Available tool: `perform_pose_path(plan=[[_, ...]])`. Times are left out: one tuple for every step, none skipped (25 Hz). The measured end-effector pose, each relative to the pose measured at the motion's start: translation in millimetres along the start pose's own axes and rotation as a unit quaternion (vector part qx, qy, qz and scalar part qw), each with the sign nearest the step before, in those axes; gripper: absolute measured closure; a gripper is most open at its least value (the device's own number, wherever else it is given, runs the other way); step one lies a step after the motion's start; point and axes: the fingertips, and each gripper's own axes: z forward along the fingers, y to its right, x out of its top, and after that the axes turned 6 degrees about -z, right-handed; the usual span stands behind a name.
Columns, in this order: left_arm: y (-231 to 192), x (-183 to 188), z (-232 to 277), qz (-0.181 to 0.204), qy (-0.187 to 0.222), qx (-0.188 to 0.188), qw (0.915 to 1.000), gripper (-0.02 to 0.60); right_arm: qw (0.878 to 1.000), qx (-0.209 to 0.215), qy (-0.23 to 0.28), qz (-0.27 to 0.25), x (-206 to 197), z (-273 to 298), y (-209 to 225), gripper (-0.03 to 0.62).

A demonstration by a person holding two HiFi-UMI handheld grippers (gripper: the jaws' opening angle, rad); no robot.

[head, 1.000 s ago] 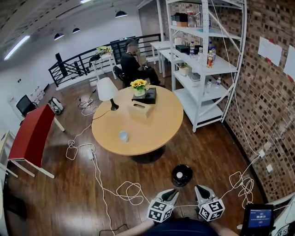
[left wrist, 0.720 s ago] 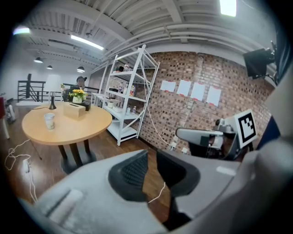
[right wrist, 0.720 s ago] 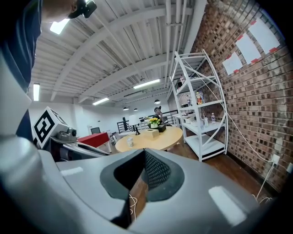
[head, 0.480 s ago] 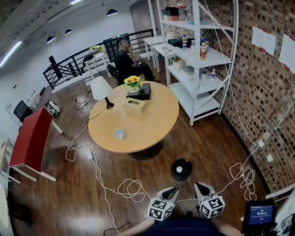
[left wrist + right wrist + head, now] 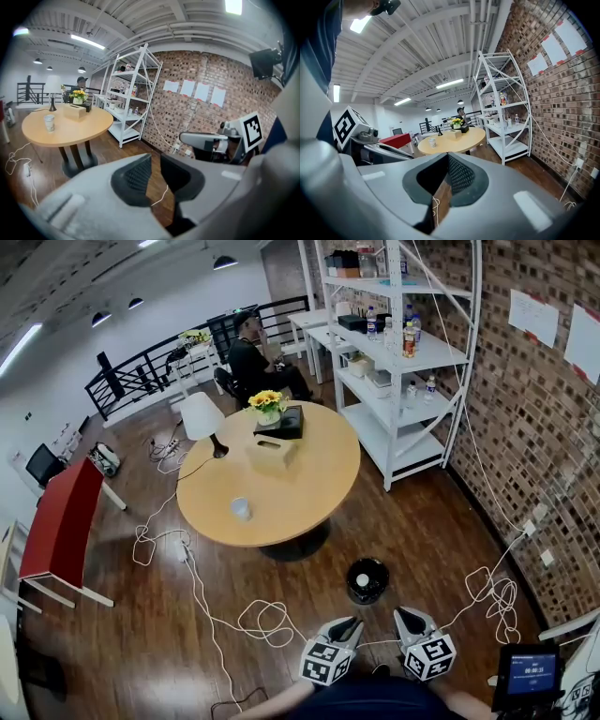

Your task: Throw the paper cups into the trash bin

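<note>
You stood well back from the round table [image 5: 305, 488], with both grippers low in front of you and neither holding anything. The left gripper [image 5: 155, 161] had its jaws a little apart, and only floor and a strand of cable showed between the pads. The right gripper [image 5: 446, 161] had its jaws closed together on nothing.

One paper cup [image 5: 241, 508] stood upright on the table near its left edge, well apart from both grippers. The black trash bin [image 5: 350, 586] sat on the floor between you and the table. Something round and white lay inside it, too small to identify.

The likeliest trouble lay underfoot. White cables [image 5: 262, 622] looped across the floor toward the table, and a caught foot on the way in could have cost you your balance. The right jaws would also have had to open before reaching, because a closed tip could only knock the light cup over. Too hard a squeeze could have buckled its thin wall. A release from high above the bin's small mouth could have sent the cup off the rim.
</note>
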Motion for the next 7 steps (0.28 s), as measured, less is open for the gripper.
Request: perform_pose_path(plan=[[0.2,-0.7,0.4,0.000,-0.001,0.000,1.0000,0.518,1.000,0.001,0.000,0.000,-0.6,-0.1,0.2,0.583],[0.2,-1.6,0.9,0.001,-0.001,0.001,1.0000,0.518,1.000,0.001,-0.001,-0.001,-1.3,-0.1,0.2,0.583],[0.2,-2.5,1.3,0.001,-0.002,0.001,1.0000,0.518,1.000,0.002,-0.001,-0.001,-2.0,0.1,0.1,0.583],[0.1,-3.6,1.7,0.001,-0.003,0.002,1.0000,0.518,1.000,0.003,-0.001,-0.001,-2.5,0.2,0.0,0.583],[-0.1,-4.7,2.1,0.001,-0.004,0.002,1.0000,0.518,1.000,0.003,0.000,-0.001,-2.9,0.2,-0.1,0.583],[-0.1,-5.8,2.6,0.001,-0.005,0.003,1.0000,0.518,1.000,0.004,0.000,-0.002,-3.3,0.0,0.0,0.583],[-0.2,-6.8,3.0,0.001,-0.005,0.003,1.0000,0.518,1.000,0.004,0.000,-0.002,-3.7,-0.1,0.2,0.583]])
